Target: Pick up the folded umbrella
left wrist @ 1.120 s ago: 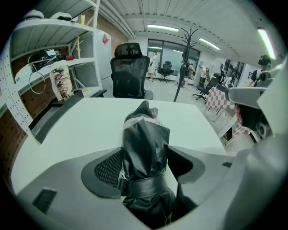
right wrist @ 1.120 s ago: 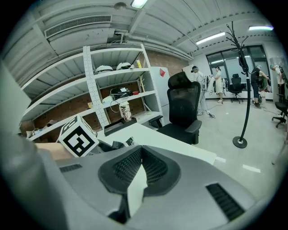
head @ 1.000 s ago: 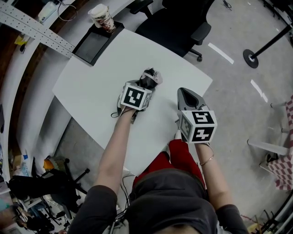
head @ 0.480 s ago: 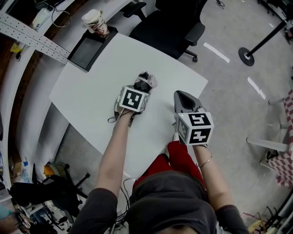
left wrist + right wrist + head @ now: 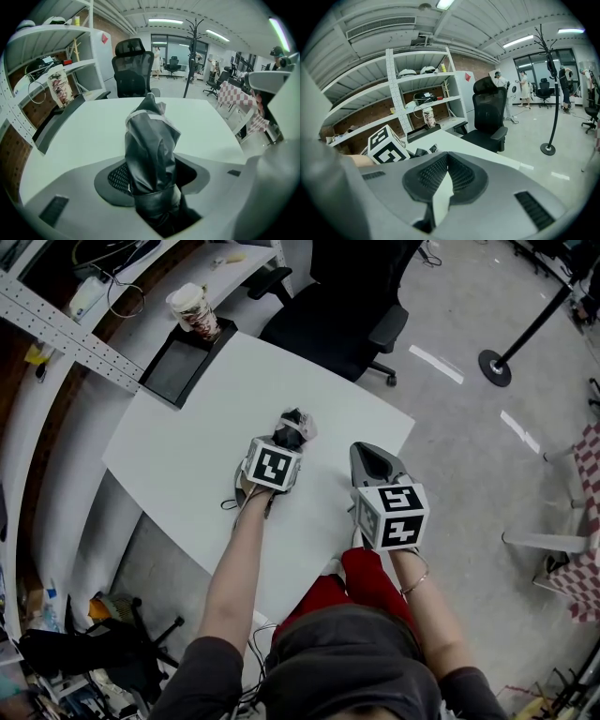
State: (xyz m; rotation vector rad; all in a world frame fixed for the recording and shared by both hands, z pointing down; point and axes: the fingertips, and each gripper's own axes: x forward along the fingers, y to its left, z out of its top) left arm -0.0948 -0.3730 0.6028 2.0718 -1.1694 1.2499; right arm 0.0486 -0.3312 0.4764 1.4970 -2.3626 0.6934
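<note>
The folded umbrella (image 5: 294, 427), black with a pale band near its tip, lies on the white table (image 5: 187, 427). In the left gripper view the umbrella (image 5: 150, 136) runs away from the camera, straight between the two jaws. My left gripper (image 5: 284, 441) points steeply down over its near end, and its jaws are closing around it with a little dark room still showing at the right pad. My right gripper (image 5: 368, 454) hovers to the right, near the table's edge, apart from the umbrella. Its jaw tips (image 5: 444, 157) meet with nothing between them.
A paper cup (image 5: 195, 310) stands on a black tray (image 5: 180, 360) at the table's far left corner. A black office chair (image 5: 347, 296) sits behind the table. A pole's round base (image 5: 495, 367) stands on the floor at right. Shelves run along the left wall.
My left gripper stays over the umbrella's near end. The right gripper has not moved. The camera's aim has drifted a little.
</note>
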